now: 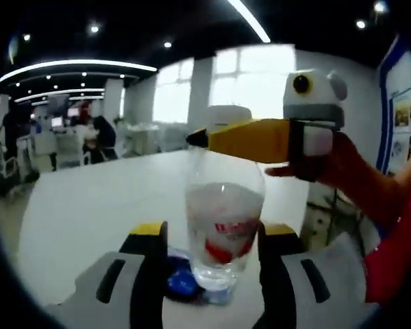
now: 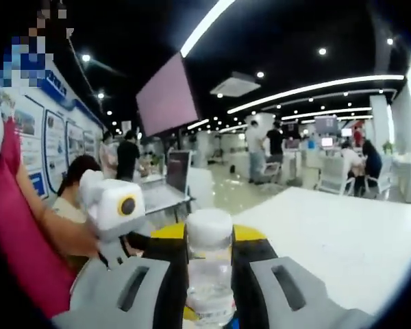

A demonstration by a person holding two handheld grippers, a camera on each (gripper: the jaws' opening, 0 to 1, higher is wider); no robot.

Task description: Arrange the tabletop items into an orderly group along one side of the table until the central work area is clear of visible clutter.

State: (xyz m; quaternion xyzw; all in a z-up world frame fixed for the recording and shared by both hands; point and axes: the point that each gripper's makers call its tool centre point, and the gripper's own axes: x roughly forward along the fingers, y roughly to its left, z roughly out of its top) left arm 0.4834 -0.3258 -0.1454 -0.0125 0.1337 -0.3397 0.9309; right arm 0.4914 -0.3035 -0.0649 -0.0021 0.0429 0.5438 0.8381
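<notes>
— How are the grippers posed?
— The left gripper [image 1: 212, 257] is seen clenched on the base of a clear plastic bottle [image 1: 222, 226] held upright above the white worktop [image 1: 89, 205]. The right gripper [image 2: 209, 274] is grasping the same bottle near its white cap [image 2: 208, 229], reaching in from 3 o'clock.

— What room is left around?
— Bare worktop is seen from 9 to 12 o'clock; its edge lies at 3 o'clock. The bottle is smooth, with a red-printed label
</notes>
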